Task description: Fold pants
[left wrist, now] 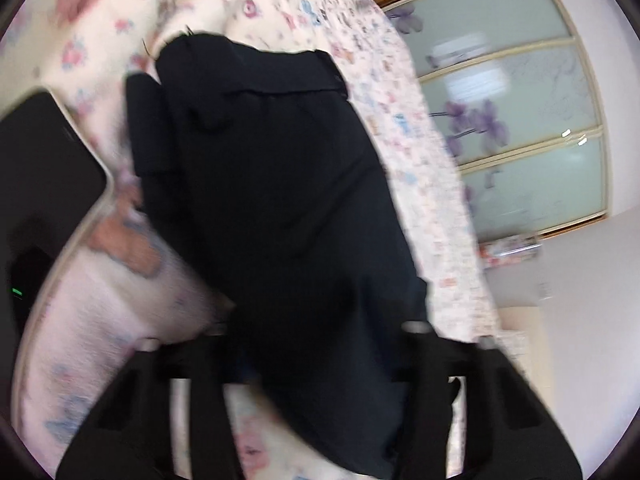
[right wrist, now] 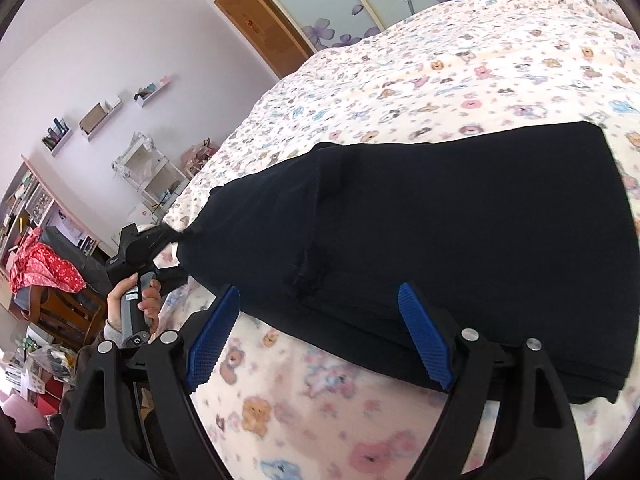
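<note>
Now | left gripper fingers clamped on soft black pants | right gripper ribbed fingers apart

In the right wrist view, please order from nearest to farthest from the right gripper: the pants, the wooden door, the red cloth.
1. Pants: just ahead of the right gripper, on the bed.
2. Red cloth: far left.
3. Wooden door: top, beyond the bed.

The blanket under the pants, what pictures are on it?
Little cartoon bears and animals on cream blanket, clearest in the right wrist view.
</note>
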